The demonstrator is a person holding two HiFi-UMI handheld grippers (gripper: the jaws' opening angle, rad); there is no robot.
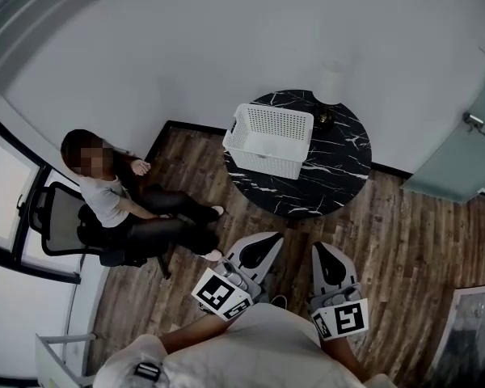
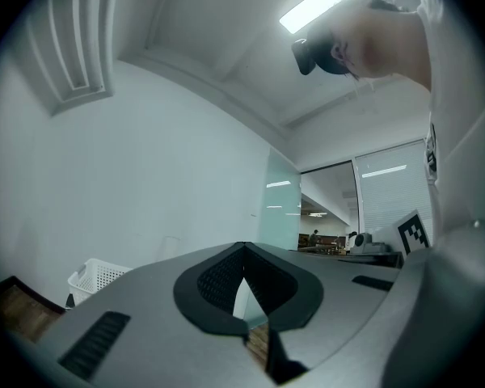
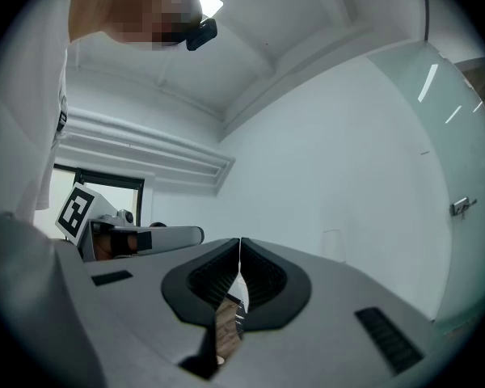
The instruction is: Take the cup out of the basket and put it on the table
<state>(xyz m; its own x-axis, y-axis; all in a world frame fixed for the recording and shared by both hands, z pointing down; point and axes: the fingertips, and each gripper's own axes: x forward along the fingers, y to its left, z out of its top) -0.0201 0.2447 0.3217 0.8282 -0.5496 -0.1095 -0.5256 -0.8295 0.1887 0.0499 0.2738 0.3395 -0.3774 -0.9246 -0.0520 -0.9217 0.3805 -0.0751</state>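
A white perforated basket [image 1: 268, 140] stands on the left part of a round black marble table [image 1: 339, 164]. I make out no cup inside it from here. A pale upright shape [image 1: 331, 79] stands at the table's far edge by the wall, with a small dark object [image 1: 324, 119] beside it. My left gripper [image 1: 259, 249] and right gripper [image 1: 330, 263] are held close to my body, short of the table, both shut and empty. In the left gripper view the jaws [image 2: 242, 253] meet, with the basket [image 2: 97, 277] low left. The right gripper's jaws [image 3: 240, 249] also meet.
A person [image 1: 117, 196] sits on an office chair [image 1: 61, 225] left of the table, feet near its edge. A glass door [image 1: 469, 136] is at the right. A framed panel [image 1: 473, 330] leans at the lower right. The floor [image 1: 404, 241] is wood.
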